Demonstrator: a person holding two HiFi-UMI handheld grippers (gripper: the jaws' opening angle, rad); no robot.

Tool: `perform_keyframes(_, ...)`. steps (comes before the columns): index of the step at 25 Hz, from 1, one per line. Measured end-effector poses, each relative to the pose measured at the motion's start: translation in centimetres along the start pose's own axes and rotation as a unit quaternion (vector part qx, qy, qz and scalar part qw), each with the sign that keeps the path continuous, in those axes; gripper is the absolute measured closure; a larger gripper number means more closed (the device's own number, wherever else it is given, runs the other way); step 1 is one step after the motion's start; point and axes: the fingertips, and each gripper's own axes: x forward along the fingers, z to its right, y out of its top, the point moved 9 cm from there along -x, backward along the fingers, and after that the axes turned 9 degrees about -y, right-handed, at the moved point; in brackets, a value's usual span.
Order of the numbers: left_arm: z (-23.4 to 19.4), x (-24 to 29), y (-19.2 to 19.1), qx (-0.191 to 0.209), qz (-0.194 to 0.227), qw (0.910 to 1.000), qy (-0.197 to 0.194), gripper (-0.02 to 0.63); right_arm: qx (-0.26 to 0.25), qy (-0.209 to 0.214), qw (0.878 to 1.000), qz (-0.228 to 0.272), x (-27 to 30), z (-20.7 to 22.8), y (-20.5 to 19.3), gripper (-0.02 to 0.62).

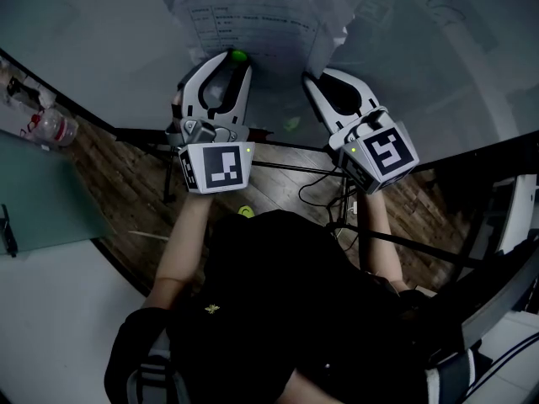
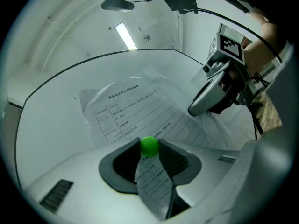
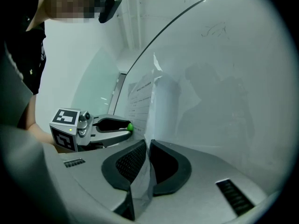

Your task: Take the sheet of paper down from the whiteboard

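A printed sheet of paper (image 1: pixel 253 19) hangs creased on the whiteboard (image 1: pixel 101 32). At its lower left, my left gripper (image 1: pixel 238 59) is shut on a green ball magnet (image 1: pixel 239 55). In the left gripper view the magnet (image 2: pixel 149 144) sits between the pads with a strip of the paper (image 2: pixel 135 111) under it. My right gripper (image 1: pixel 310 79) is at the sheet's lower right edge. In the right gripper view its jaws (image 3: pixel 148 146) stand closed on the paper (image 3: pixel 161 111), which curls away from the board (image 3: pixel 233 78).
The whiteboard's stand bars (image 1: pixel 286 168) and cables (image 1: pixel 324 183) cross the wooden floor (image 1: pixel 126 175) below the grippers. A plastic bottle (image 1: pixel 52 127) lies at the left by a pale green panel (image 1: pixel 42 196). The person's dark shirt (image 1: pixel 278 310) fills the lower view.
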Motion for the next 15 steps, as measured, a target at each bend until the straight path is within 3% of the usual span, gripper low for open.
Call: perform_keyframes(15, -0.1, -0.1, 0.0, -0.002, 0.001, 1.0, -0.004, 0.465, 0.001, -0.019, 1.0, 0.003, -0.05, 0.15, -0.06, 0.584)
